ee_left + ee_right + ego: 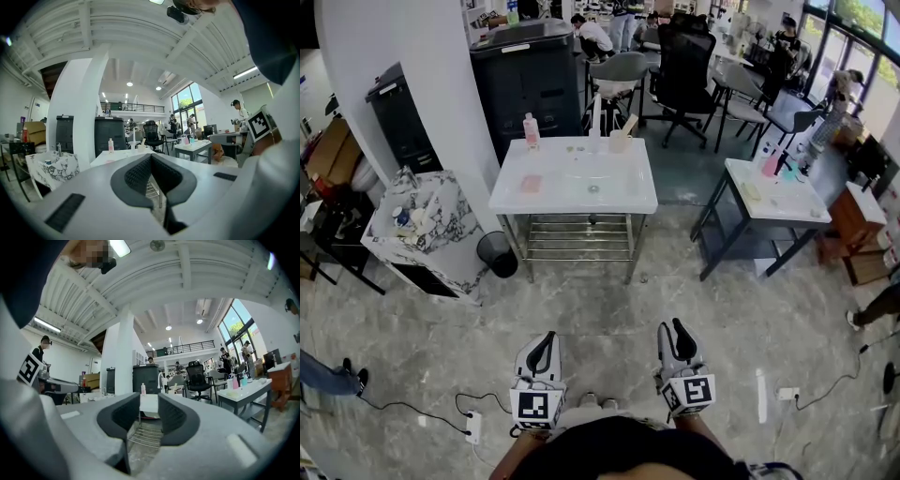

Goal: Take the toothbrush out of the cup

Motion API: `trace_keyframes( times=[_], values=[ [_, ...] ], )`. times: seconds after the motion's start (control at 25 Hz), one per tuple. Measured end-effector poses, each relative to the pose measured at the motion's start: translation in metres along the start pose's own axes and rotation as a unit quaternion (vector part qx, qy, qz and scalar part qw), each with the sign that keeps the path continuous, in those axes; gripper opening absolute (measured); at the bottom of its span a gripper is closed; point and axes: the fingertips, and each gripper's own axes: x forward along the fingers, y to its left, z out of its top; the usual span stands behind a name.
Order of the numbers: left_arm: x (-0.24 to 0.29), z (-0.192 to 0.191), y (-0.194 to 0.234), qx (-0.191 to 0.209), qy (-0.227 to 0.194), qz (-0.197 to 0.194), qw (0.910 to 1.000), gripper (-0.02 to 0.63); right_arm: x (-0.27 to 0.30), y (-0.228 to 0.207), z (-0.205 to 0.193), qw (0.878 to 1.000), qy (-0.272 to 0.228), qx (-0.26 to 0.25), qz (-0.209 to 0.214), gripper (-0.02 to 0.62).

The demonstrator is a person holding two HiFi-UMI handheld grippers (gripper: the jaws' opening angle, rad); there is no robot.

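A cup [620,141] with a toothbrush [629,125] standing in it sits at the back right of a white washbasin table [516,195], far ahead of me. Both grippers hang low near my body, well short of the table. My left gripper [542,352] has its jaws shut, empty; in the left gripper view [151,157] the pads meet at the tip. My right gripper [679,339] is slightly open with nothing in it; its own view [149,401] shows a narrow gap. The cup [174,388] looks small and distant there.
A pink bottle [531,129], a tap [595,117] and a pink soap [532,184] are on the basin table. A marble-patterned counter [441,234] and a black bin [497,253] stand at the left, a second table [741,178] at the right. Cables and a power strip [473,427] lie on the floor.
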Motion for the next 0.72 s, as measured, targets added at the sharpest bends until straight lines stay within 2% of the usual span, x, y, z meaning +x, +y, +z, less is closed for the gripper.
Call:
trace_keyframes(
  times=[0.08, 0.12, 0.2, 0.44, 0.72],
  values=[
    [0.0, 0.0, 0.001, 0.0, 0.001, 0.001, 1.0, 0.003, 0.001, 0.001, 0.004, 1.0, -0.003, -0.008, -0.001, 0.266],
    [0.0, 0.0, 0.001, 0.0, 0.001, 0.001, 1.0, 0.003, 0.004, 0.001, 0.003, 1.0, 0.001, -0.014, -0.003, 0.326],
    [0.002, 0.001, 0.002, -0.001, 0.003, 0.003, 1.0, 0.003, 0.007, -0.001, -0.002, 1.0, 0.01, -0.014, -0.003, 0.385],
    [0.006, -0.001, 0.003, -0.001, 0.003, 0.009, 1.0, 0.003, 0.011, -0.007, -0.002, 1.0, 0.001, 0.021, 0.0, 0.393],
    [0.011, 0.0, -0.003, 0.015, 0.005, 0.018, 0.9997, 0.003, 0.014, -0.006, -0.003, 0.998, 0.01, -0.046, 0.029, 0.393]
  ],
)
